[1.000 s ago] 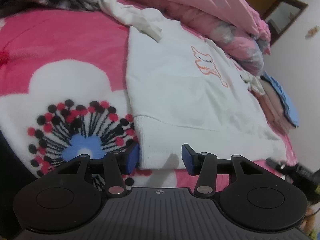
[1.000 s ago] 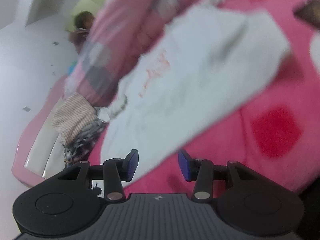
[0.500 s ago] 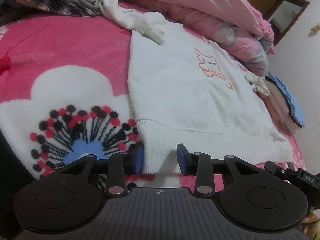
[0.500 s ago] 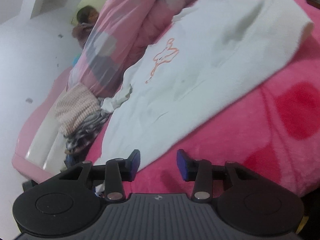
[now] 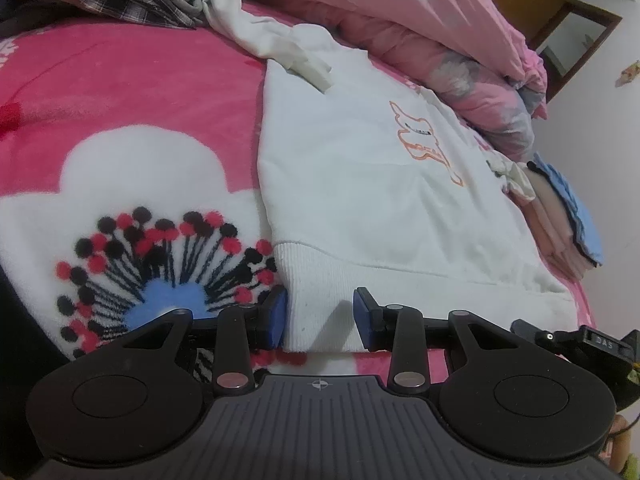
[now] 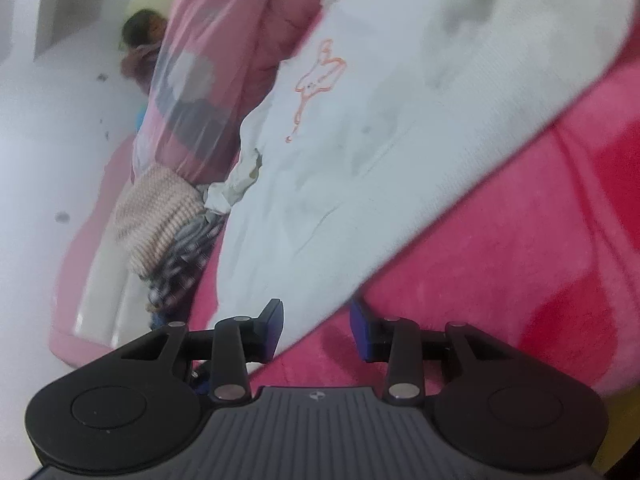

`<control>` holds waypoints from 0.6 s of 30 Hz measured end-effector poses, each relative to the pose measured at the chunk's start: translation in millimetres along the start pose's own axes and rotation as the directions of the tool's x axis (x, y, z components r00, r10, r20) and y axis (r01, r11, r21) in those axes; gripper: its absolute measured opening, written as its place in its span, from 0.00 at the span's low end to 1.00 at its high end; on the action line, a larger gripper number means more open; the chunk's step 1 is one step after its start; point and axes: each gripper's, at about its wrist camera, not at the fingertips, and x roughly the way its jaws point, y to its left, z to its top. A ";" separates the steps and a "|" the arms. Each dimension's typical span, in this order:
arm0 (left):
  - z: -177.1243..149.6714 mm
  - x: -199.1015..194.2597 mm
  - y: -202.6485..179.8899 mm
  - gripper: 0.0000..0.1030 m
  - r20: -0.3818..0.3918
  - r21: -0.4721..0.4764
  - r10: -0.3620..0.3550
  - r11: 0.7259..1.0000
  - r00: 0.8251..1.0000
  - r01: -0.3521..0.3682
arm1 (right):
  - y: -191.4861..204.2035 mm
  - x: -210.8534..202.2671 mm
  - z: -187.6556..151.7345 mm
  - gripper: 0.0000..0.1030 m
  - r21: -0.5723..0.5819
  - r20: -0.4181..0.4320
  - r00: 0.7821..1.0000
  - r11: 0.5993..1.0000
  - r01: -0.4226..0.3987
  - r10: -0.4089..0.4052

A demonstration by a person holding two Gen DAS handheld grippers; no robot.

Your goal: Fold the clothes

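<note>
Left wrist view: a white sweatshirt [image 5: 360, 184] lies flat on a pink blanket [image 5: 132, 92] and fills the middle of the frame. Its ribbed bottom edge is near the camera, and its long side runs up toward the top of the frame. An orange outline drawing [image 5: 428, 140] sits on its chest; no letters there can be read. The left gripper [image 5: 320, 314] is low in the middle. Its blue pads stand a bit apart with the hem corner between them, and the left pad touches the cloth. At the lower right, the other tool [image 5: 592, 344] shows small letters that look like "DAS".

Right wrist view: the picture is blurry. The sweatshirt [image 6: 400, 140] runs slantwise from bottom middle to upper right. The right gripper [image 6: 316, 326] is closing, with the cloth's edge between its pads. A pile of clothes [image 6: 168, 232] lies at the left.
</note>
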 end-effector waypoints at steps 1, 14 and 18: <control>0.4 0.3 -0.1 0.34 0.000 0.002 0.000 1.000 1.000 0.000 | -2.2 1.2 1.0 0.29 0.022 0.001 1.000 1.000 -0.004 0.004; 2.4 0.5 2.5 0.34 -0.004 -0.010 -0.014 1.000 1.000 0.014 | 6.9 3.5 16.0 0.01 0.039 0.054 0.995 0.995 -0.090 0.088; 2.9 0.5 4.8 0.34 -0.003 -0.027 -0.021 0.999 1.000 0.021 | 9.3 10.0 25.7 0.01 0.029 0.058 0.994 0.995 -0.091 0.090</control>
